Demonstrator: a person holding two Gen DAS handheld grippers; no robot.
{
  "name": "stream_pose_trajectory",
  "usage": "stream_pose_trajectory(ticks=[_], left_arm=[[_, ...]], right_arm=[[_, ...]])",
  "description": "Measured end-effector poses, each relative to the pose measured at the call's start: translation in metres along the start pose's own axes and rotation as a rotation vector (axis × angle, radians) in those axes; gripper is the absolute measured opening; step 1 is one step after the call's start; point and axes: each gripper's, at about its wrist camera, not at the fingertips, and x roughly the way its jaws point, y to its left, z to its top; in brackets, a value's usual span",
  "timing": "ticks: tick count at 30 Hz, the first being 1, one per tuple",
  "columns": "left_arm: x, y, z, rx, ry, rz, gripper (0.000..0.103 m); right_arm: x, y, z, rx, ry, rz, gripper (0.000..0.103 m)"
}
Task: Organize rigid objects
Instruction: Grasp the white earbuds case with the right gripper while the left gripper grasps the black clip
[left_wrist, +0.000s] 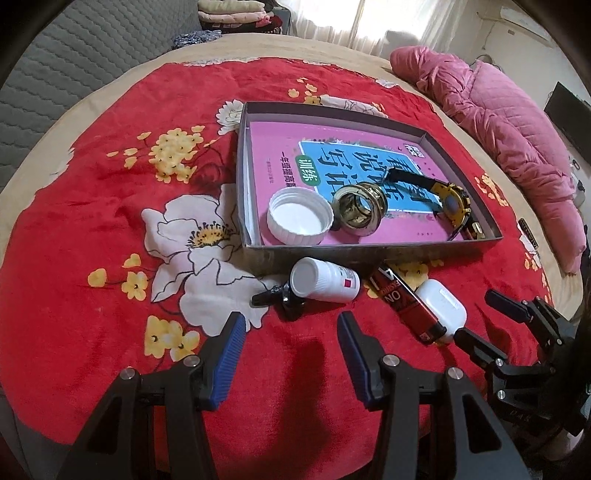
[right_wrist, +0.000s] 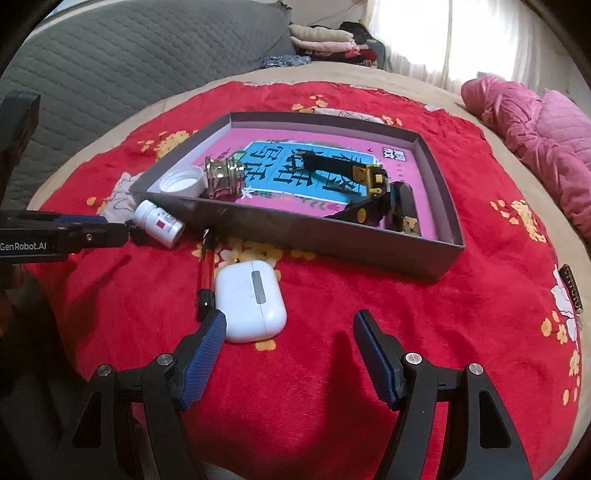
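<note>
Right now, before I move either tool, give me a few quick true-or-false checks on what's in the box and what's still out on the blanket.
1. The white jar lid lies inside the grey box. True.
2. The white earbud case is in the box. False: it lies on the red blanket, outside.
3. The gold wristwatch is in the box. True.
4. The small white bottle stands upright. False: it lies on its side.
5. The right tool grips the red lighter. False: it is open and holds nothing.

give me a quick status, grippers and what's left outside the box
Left gripper open, empty. Right gripper open, empty, by earbud case. Bottle, lighter, black clip outside box. Nothing blocking.
</note>
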Motion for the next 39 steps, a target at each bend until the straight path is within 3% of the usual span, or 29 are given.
stream_pose_trajectory(ticks=[21,26,34,37,38,39], left_arm=[[0.026,0.006,0.002,0.012,-0.004,0.038,0.051],[0.034,0.003,0.002,0.059,0.004,0.044,0.051],[0.041,0.012,0.005,0.042,0.004,-0.003,0.051],[0.041,0.014,0.005,0.041,0.002,-0.012,0.045],[0.041,0.015,0.005,0.043,-0.003,-0.005,0.036],[0.041,0.016,0.006,0.042,-0.008,0.002,0.036]], right_arm=[[0.024,0.009,0.002,-0.028,0.004,0.021,0.073],[0.033,0.011,0.004,-0.046,-0.006,0.019,0.075],[0.043,0.01,0.008,-0.063,-0.024,0.024,0.076],[0.044,0.008,0.008,-0.058,-0.029,0.033,0.076],[0.044,0.007,0.008,-0.049,-0.03,0.04,0.076],[0.044,0.006,0.008,-0.041,-0.03,0.047,0.076]])
